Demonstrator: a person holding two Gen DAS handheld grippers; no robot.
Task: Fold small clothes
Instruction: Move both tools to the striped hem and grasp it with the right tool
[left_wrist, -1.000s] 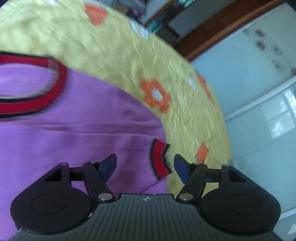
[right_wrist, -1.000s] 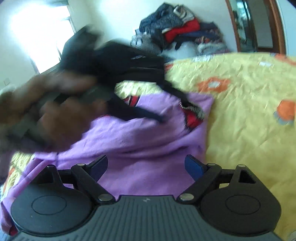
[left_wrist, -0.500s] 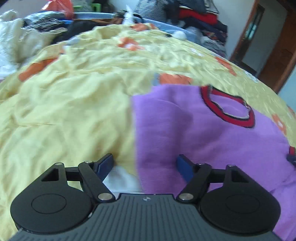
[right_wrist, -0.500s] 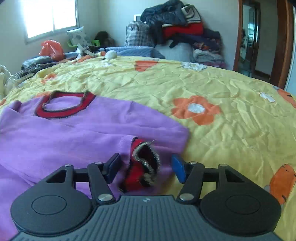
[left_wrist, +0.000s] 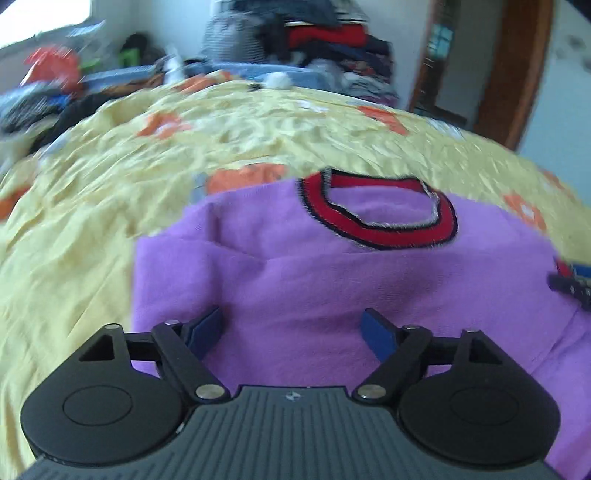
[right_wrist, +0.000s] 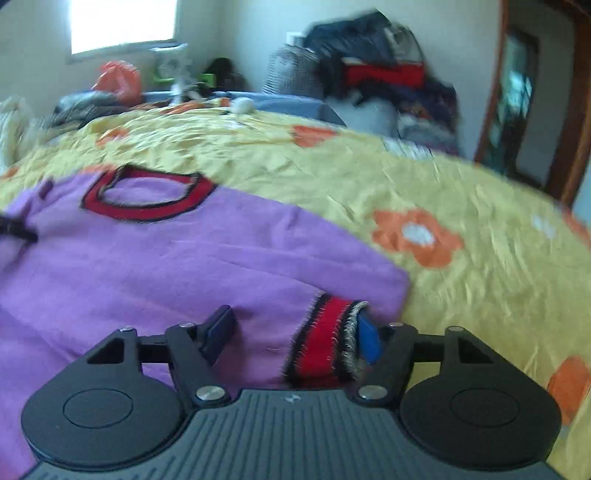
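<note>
A person's left claw (left_wrist: 293, 326) hangs spread over the near body of a small purple sweater (left_wrist: 332, 280), nothing pinched between its blue pads, the jaws having just been opening. Alongside, the right claw (right_wrist: 295, 330) also stands apart after its jaws widened a little; the red-and-black cuff (right_wrist: 325, 343) of a sleeve folded across the garment lies between the pads, brushing the right one, yet the left pad stands clear and nothing looks clamped. The sweater lies flat, front up, on a bed spread with a yellow flowered bedspread (right_wrist: 461, 184), its red-trimmed neckline (left_wrist: 384, 210) toward the far side. The knit looks soft, light and limp, likely to sag and slide on itself when lifted, so the firmer ribbed cuff, the hem or a doubled edge would seem the surest places to take hold. Beyond the bed, a heap of clothes (right_wrist: 376, 70) is piled against the far wall near a wooden door frame (left_wrist: 517, 74).
</note>
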